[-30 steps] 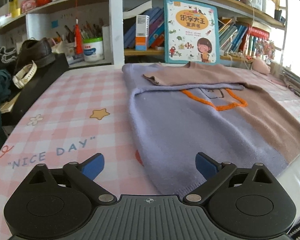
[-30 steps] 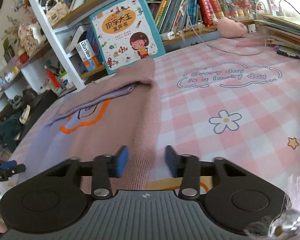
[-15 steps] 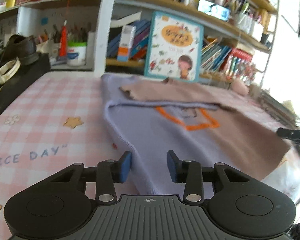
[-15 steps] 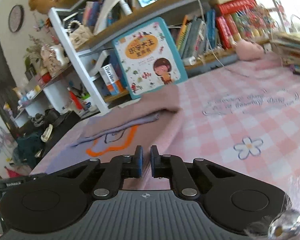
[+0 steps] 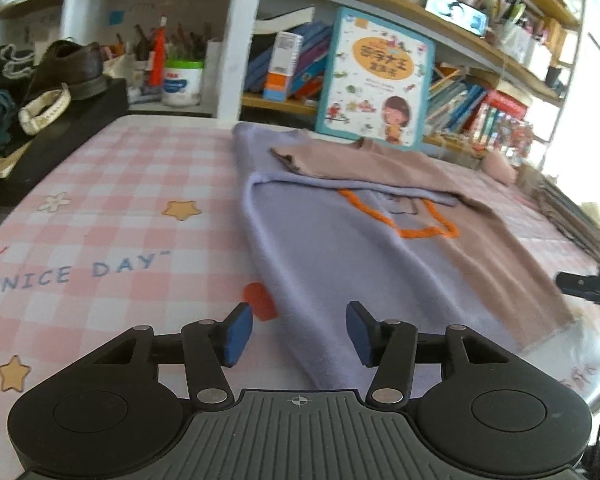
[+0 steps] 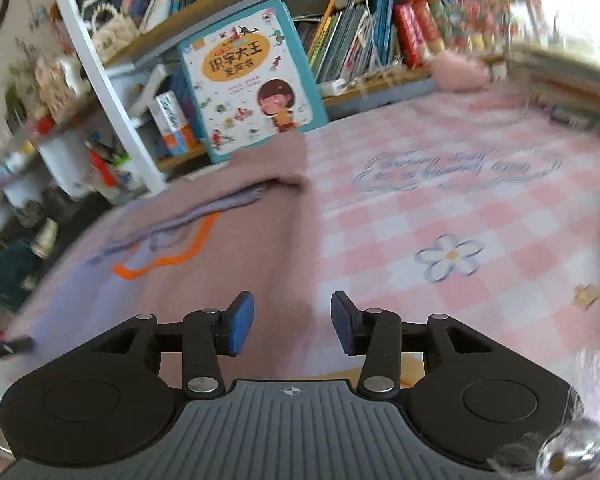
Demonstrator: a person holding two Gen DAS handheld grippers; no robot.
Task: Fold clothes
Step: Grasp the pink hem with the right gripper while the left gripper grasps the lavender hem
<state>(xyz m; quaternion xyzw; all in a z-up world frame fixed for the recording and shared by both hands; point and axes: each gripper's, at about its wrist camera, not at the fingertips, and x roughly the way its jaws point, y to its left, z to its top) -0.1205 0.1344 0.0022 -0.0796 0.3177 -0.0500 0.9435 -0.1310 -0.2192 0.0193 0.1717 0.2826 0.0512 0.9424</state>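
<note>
Left wrist: sweater flat on tablecloth, shelf holding books.

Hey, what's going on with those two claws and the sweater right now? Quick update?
Left gripper open, empty, at sweater hem. Right gripper open, empty, at its brown edge. Nothing blocking.

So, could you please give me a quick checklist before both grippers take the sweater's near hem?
1. Left gripper open: ok.
2. Right gripper open: ok.
3. Sweater flat on the checked tablecloth, sleeves folded across the chest: ok.
4. Left gripper over the purple hem corner: ok.
5. Right gripper over the brown edge: ok.
6. Height above the cloth: cannot tell.
</note>
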